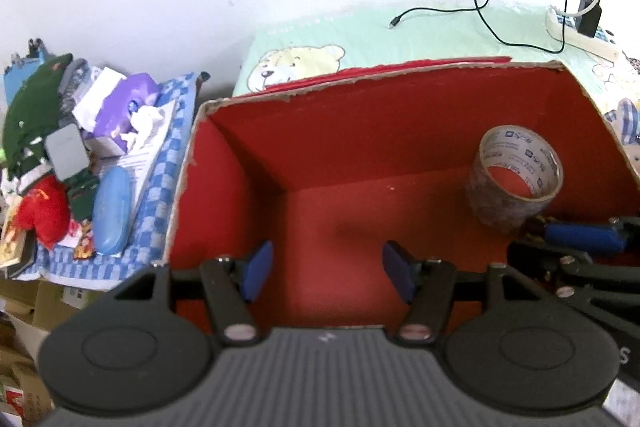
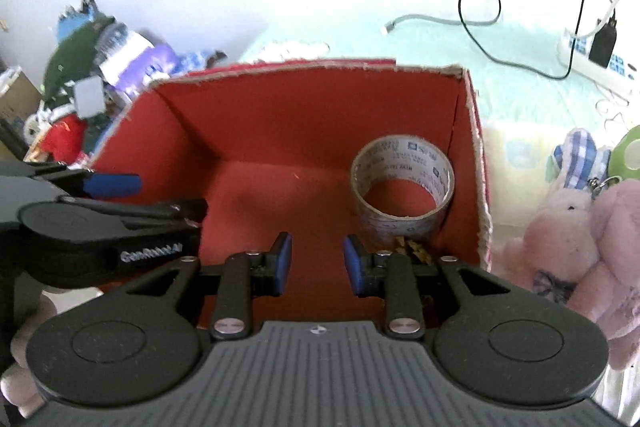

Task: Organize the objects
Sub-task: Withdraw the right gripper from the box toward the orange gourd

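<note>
Both grippers are hovering over the open red box. The left gripper is standing wide apart with nothing between its jaws. The right gripper is standing narrowly parted, also empty. A roll of tape is resting upright on the box floor in the far right corner, touching the right wall. Pink plush toys are lying just outside the box on the right.
</note>
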The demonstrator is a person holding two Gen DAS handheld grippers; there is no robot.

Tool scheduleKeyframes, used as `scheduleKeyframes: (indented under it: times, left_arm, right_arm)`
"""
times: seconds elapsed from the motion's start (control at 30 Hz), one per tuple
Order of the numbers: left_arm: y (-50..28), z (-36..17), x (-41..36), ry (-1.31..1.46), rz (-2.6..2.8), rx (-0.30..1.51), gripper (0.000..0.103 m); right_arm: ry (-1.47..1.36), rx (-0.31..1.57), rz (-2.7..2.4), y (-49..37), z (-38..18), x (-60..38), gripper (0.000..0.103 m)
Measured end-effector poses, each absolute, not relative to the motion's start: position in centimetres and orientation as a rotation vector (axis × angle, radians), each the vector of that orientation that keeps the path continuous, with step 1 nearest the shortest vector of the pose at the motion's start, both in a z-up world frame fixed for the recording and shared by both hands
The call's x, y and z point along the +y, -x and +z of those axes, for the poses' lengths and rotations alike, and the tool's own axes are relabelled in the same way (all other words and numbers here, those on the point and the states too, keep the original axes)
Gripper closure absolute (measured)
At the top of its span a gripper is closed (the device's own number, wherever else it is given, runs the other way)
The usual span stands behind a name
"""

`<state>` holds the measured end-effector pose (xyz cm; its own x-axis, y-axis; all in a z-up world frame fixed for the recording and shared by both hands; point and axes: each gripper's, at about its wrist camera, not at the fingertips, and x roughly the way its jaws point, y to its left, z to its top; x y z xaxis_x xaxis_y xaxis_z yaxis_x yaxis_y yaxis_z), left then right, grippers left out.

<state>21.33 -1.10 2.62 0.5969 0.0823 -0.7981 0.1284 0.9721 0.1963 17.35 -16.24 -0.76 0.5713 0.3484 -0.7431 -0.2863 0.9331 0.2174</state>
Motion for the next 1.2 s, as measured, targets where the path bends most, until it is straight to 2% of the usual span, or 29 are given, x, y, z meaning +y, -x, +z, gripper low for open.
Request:
scheduleKeyframes:
  times: [0.3,0.53,0.67,0.93,1.0,1.2]
  left_arm:
    - [-17.4,4.9,-1.1,-0.221,0.040,0.865,0.036]
    - [-14.1,6.2,-0.1,-0.134,0.079,0.846,0.036]
    - [-12.1,6.6,1.0,-0.063,0.100,0.848,0.036]
    - [-8.6,5.9,1.5,-0.004,0.127,0.863,0.037]
    - [-7.9,5.3,1.1,0.000,0.115,0.876,0.039]
    - [-6.7,2.7,-0.4,0.025,0.055,0.957,0.045]
  right_arm:
    - [-0.150,0.718,0.425,-13.5,0.8,-18.3,0.061]
    - [-0.175,0.675,0.458,-11.8,1.1,-19.6,0.061]
    - [-0.210,0.667,0.491,-10.8,1.1,-20.9,0.062]
    - [-0.247,0.669,0.583,-8.6,0.1,-22.6,0.070]
    - [-0.251,0.678,0.610,-8.2,-0.4,-22.9,0.076]
    - [-0.276,0.786,0.619,-8.5,-3.0,-23.4,0.078]
